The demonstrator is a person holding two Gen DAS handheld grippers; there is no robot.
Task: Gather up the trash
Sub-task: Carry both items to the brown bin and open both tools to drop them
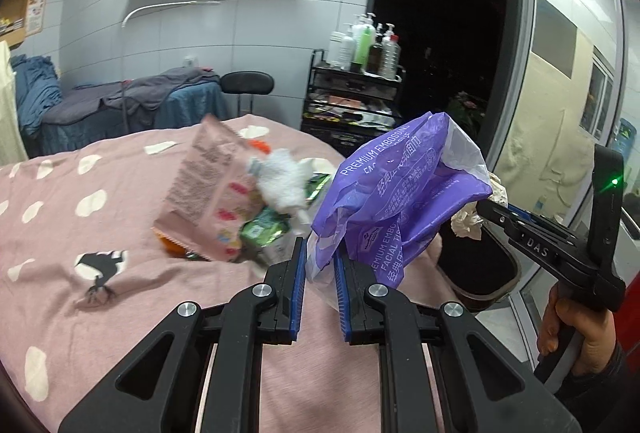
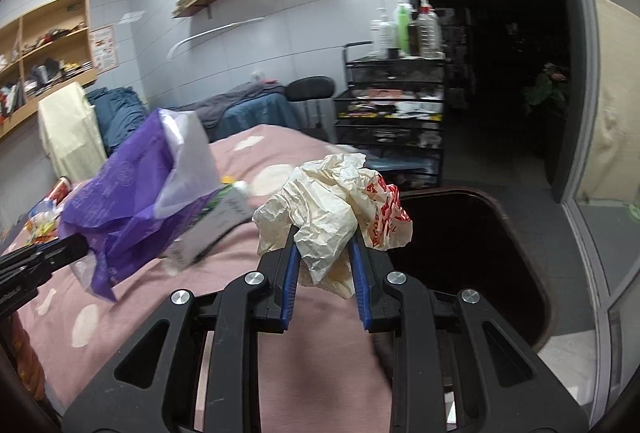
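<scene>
My left gripper is shut on a purple facial-tissue wrapper and holds it up above the pink bed. It also shows in the right wrist view. My right gripper is shut on a crumpled cream paper wrapper with red print, held beside the rim of a dark bin. The bin also shows in the left wrist view, at the bed's right edge. More trash lies on the bed: a pink snack bag, a white crumpled tissue and a green packet.
The bed has a pink spotted cover. A black trolley with bottles stands behind it, next to a dark doorway. A second bed with blue and grey covers and a black stool are at the back. A glass partition is on the right.
</scene>
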